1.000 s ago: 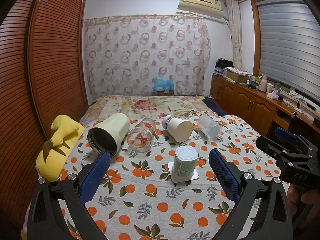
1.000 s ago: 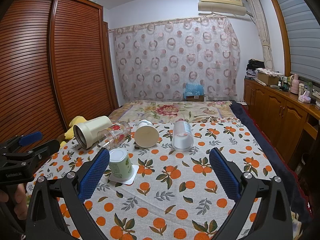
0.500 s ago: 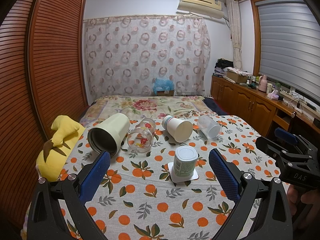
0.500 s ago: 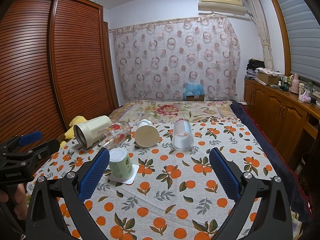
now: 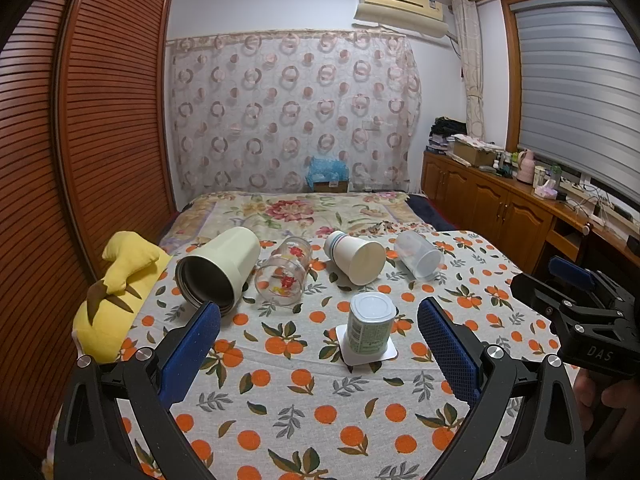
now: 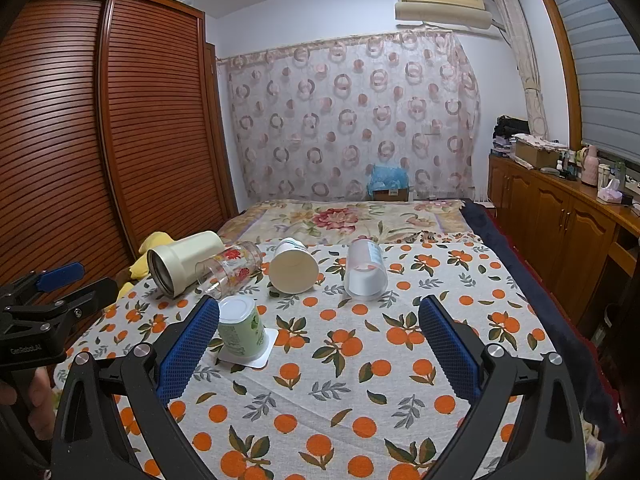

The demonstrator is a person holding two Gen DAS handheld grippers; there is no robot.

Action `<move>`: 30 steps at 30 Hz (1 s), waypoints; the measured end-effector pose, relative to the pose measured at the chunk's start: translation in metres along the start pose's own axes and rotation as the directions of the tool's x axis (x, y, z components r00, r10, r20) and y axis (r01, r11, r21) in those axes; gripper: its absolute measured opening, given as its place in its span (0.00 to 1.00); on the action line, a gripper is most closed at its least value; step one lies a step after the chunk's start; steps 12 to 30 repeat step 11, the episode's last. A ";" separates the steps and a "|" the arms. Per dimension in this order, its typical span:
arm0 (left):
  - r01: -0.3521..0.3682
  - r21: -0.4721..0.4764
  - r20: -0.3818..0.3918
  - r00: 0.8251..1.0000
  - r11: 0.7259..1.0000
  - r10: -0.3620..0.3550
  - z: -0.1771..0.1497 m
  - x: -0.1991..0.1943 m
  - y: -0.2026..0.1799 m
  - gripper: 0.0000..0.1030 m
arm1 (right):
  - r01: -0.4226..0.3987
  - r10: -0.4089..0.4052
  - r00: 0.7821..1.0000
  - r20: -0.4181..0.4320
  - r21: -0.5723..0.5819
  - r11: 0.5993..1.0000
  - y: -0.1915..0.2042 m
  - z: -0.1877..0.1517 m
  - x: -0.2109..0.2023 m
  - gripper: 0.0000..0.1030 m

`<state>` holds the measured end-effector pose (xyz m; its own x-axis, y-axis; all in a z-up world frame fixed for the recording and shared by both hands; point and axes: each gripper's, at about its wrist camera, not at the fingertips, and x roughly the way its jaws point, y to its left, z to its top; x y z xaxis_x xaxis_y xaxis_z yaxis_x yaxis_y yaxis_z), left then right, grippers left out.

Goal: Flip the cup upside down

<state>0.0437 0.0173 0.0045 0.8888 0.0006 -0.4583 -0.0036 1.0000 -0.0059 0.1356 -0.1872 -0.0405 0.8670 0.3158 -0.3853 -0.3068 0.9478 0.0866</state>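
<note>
A green-labelled plastic cup stands upside down on its square white lid on the orange-print cloth; it also shows in the right wrist view. Behind it lie a cream tumbler, a flowered glass, a white paper cup and a clear plastic cup, all on their sides. My left gripper is open and empty, just short of the green cup. My right gripper is open and empty, with the green cup beside its left finger.
A yellow plush toy lies at the cloth's left edge by the wooden wardrobe. A wooden sideboard runs along the right wall. The bed's flowered blanket stretches behind the cups.
</note>
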 end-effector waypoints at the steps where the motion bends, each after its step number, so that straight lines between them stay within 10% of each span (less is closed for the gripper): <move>1: 0.000 0.000 0.000 1.000 1.000 0.000 0.000 0.000 0.000 0.92 | 0.000 0.000 1.000 0.000 0.000 1.000 0.000 0.000 0.000 0.98; 30: 0.001 0.000 0.003 1.000 1.000 -0.001 0.001 -0.001 -0.001 0.92 | 0.000 0.000 1.000 0.002 0.001 1.000 0.000 0.000 -0.001 0.98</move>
